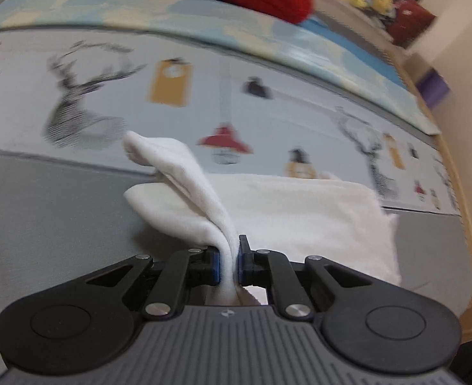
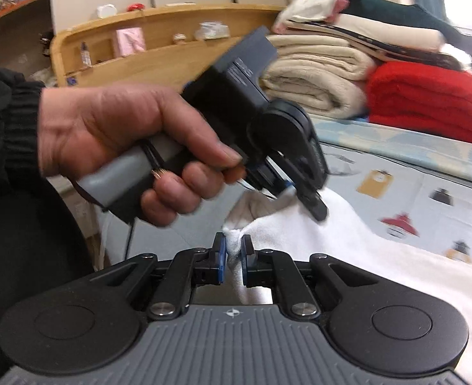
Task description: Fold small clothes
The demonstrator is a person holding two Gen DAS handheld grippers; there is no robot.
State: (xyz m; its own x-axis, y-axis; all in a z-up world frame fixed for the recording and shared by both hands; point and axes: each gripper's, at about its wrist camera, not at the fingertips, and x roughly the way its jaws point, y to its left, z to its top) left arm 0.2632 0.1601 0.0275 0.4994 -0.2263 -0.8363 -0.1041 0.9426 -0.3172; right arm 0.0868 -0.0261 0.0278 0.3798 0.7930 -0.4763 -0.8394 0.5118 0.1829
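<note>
Both grippers gripped the white garment [image 1: 300,211], which lay on the bed [image 1: 43,208]. The left gripper [image 1: 229,261] had its jaws clenched on a lifted fold; the right gripper [image 2: 234,261] pinched a corner just beside it. The loose cloth trailed away to their right.

The garment [image 1: 300,211] lies on the printed sheet [image 1: 178,122], toward its near edge. Beyond the garment, at the sheet's far side, a folded knit [image 2: 428,106] sits, with a stack of folded blankets [image 2: 316,77] just left of it. Behind the stack runs a wooden shelf [image 2: 159,48]. The left gripper [image 1: 229,263] pinches a raised fold at the garment's left part; the right gripper [image 2: 234,256] grips a corner nearby.
</note>
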